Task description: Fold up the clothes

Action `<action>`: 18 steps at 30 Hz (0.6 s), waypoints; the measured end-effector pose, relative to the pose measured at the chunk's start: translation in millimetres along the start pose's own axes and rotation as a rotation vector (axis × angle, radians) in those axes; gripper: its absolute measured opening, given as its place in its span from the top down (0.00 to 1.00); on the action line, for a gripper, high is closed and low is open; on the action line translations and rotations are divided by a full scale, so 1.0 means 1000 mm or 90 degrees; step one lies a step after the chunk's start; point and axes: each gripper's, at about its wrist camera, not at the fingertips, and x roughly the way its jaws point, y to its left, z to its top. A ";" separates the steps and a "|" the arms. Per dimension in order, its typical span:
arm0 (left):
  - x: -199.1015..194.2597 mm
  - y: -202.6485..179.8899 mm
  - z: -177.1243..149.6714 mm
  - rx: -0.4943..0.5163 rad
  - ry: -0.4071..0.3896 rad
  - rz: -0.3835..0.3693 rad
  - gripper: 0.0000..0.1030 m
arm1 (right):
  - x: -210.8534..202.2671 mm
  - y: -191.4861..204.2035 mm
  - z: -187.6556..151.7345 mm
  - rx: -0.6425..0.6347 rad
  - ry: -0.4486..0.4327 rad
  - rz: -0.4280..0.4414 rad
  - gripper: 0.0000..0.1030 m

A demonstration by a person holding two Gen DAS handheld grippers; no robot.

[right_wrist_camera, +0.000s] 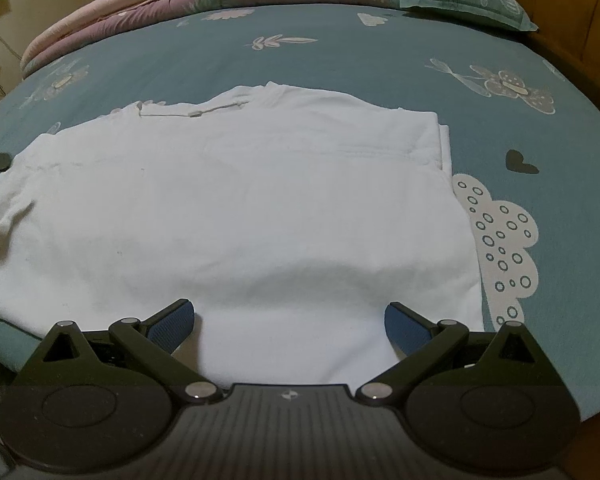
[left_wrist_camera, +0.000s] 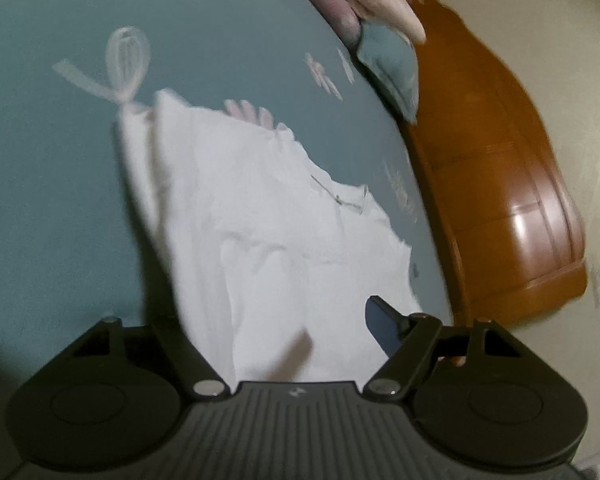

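- White shirt (right_wrist_camera: 236, 208): on the bed (right_wrist_camera: 340, 64), near its front edge; right side folded in, left side and final fold remaining.
- Right gripper (right_wrist_camera: 290, 326): jaws apart, empty, over the hem.
- Left gripper (left_wrist_camera: 284, 336): cloth between the jaws; grip unclear.

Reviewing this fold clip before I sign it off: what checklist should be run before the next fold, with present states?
1. White T-shirt lies flat on the bed sheet: ok.
2. Its right side is folded in: ok.
3. Its left side is folded in: not ok, fabric hangs across the left gripper.
4. Left gripper grips the fabric: cannot tell, blurred.
5. Right gripper is open over the near hem: ok.
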 end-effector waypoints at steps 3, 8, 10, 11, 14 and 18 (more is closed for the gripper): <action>-0.005 0.002 0.000 0.003 0.011 0.018 0.38 | -0.001 -0.003 -0.002 0.002 -0.003 0.008 0.00; -0.022 0.022 -0.013 -0.039 -0.006 0.085 0.90 | 0.000 -0.003 -0.001 0.000 -0.004 0.007 0.00; -0.022 0.011 -0.014 0.000 -0.008 0.113 0.90 | -0.004 -0.002 0.003 0.007 0.002 0.013 0.00; -0.021 0.006 -0.014 0.017 -0.006 0.128 0.90 | -0.011 -0.004 0.006 0.022 -0.007 0.036 0.00; -0.018 -0.007 -0.012 0.052 0.003 0.163 0.90 | -0.029 -0.008 0.021 0.063 -0.043 0.124 0.00; -0.019 -0.015 -0.015 0.076 0.001 0.189 0.89 | -0.028 -0.002 0.046 0.118 -0.050 0.256 0.00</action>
